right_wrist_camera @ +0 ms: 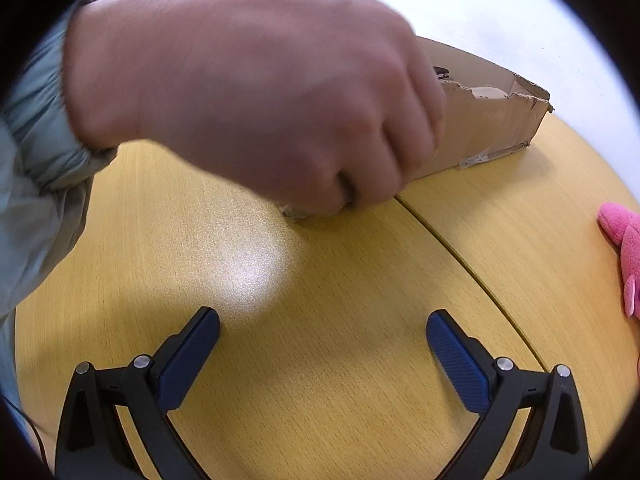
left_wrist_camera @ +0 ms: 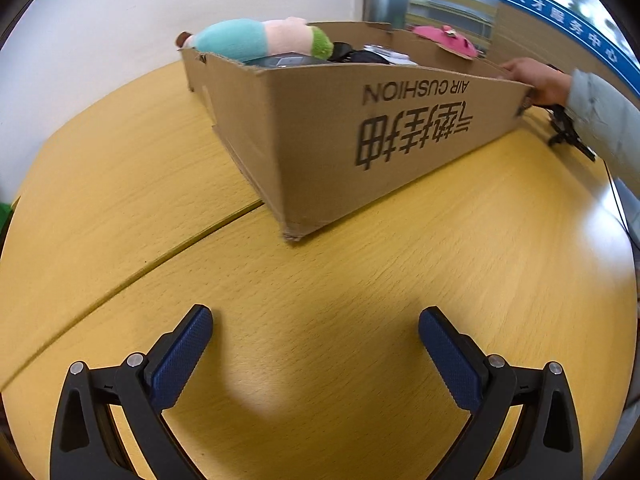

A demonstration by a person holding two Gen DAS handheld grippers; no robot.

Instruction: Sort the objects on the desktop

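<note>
- Looking along the left gripper [left_wrist_camera: 316,320], its two blue-padded fingers [left_wrist_camera: 182,356] are seen spread wide apart, with nothing held between them and only bare yellow table [left_wrist_camera: 320,280] beneath.
- Ahead of the left gripper, a low cardboard box [left_wrist_camera: 320,128] is set on the table, one corner turned towards the gripper; "AIR CUSHION" is printed upside down on its side.
- Over the box's far left rim a plush toy [left_wrist_camera: 260,38] in teal, pale pink and green is laid, and dark items [left_wrist_camera: 352,56], too small to make out, are seen inside.
- At the far right of the box a pink object [left_wrist_camera: 444,38] is seen at the rim.
- To the far right of the left gripper, a hand [left_wrist_camera: 536,80] in a pale sleeve [left_wrist_camera: 604,120] is placed on the box's right end.
- A seam in the table is seen running from lower left to the box.
- Along the right gripper [right_wrist_camera: 322,320], the blue-padded fingers [right_wrist_camera: 188,360] are likewise held wide open and empty over the table [right_wrist_camera: 320,360].
- Straight ahead and close, the hand [right_wrist_camera: 260,96] is closed over the near corner of the cardboard box [right_wrist_camera: 492,120], whose torn rim is seen beyond to the right.
- Far right of the right gripper, a pink plush [right_wrist_camera: 626,248] is lying on the table at the edge of view, well apart from the box.
</note>
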